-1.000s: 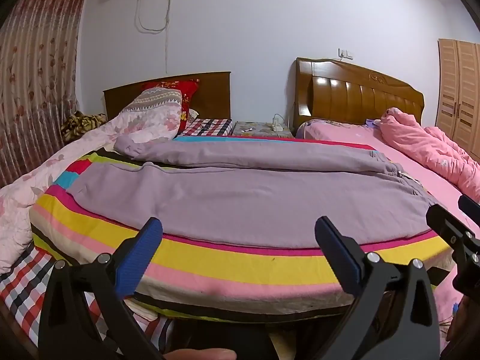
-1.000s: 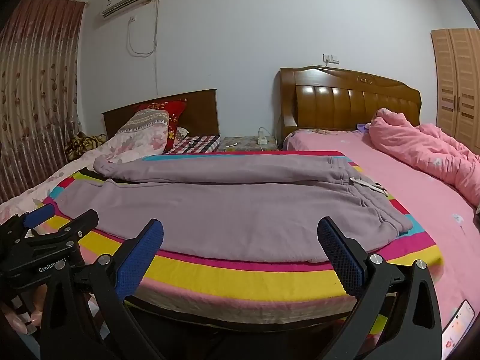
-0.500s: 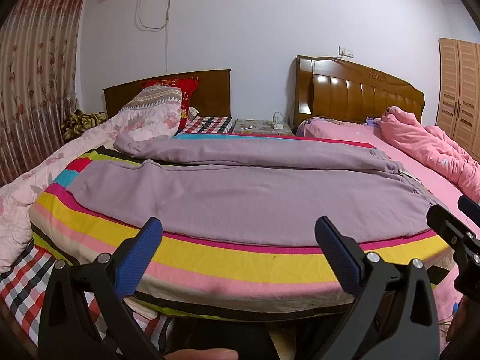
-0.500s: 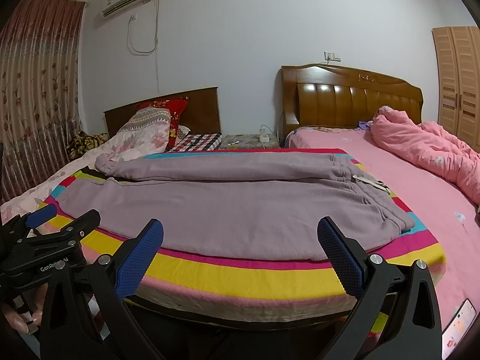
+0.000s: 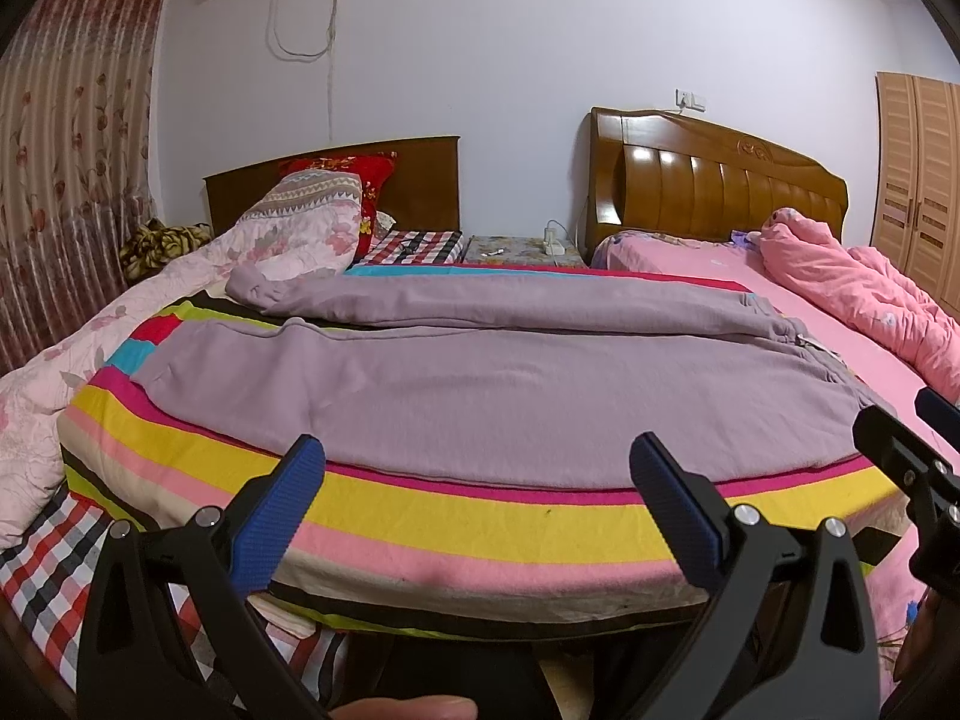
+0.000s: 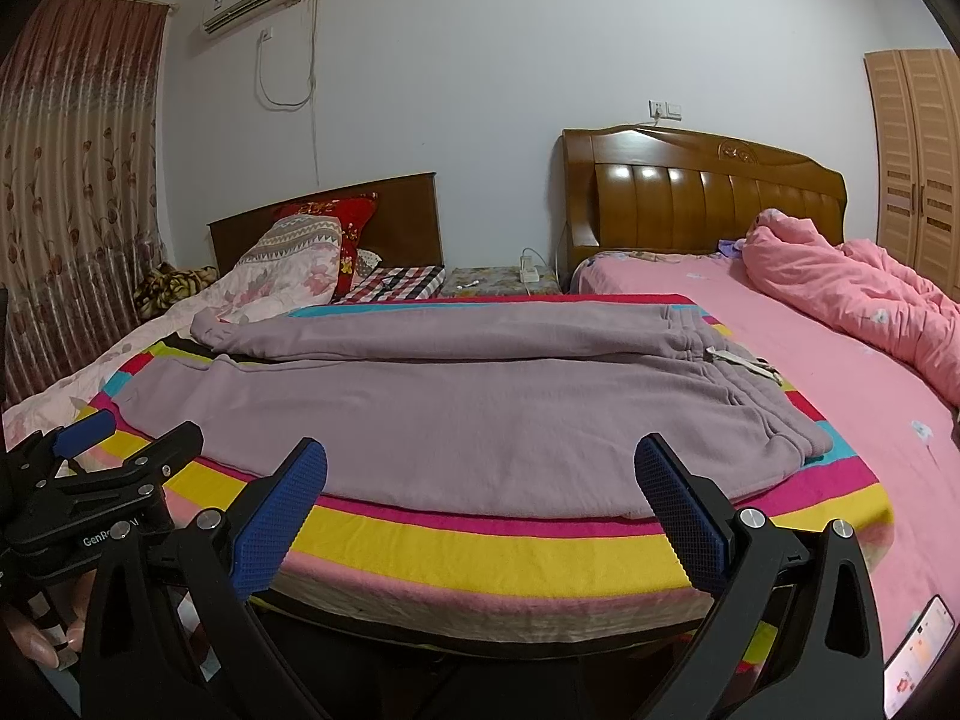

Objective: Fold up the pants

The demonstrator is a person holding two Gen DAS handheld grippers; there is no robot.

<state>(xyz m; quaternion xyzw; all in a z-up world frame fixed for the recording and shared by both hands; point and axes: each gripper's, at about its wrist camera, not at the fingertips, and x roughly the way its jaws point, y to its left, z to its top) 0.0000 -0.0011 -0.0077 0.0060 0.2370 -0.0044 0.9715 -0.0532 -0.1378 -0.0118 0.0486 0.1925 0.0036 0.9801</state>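
Pants (image 5: 480, 384): mauve sweatpants spread flat across a striped blanket (image 5: 456, 516), legs pointing left, waistband at right; the far leg lies slightly apart from the near one.
Waistband (image 6: 750, 396): gathered, with a pale drawstring beside it.
Left gripper (image 5: 477, 480): jaws wide apart, holding nothing, poised short of the blanket's near edge, clear of the fabric.
Right gripper (image 6: 480, 480): jaws likewise spread and empty, facing the near leg, not touching it.
Surroundings: pink quilt (image 6: 858, 294) heaped on the right-hand bed; wooden headboard (image 6: 708, 192) behind it; phone (image 6: 918, 654) at lower right.
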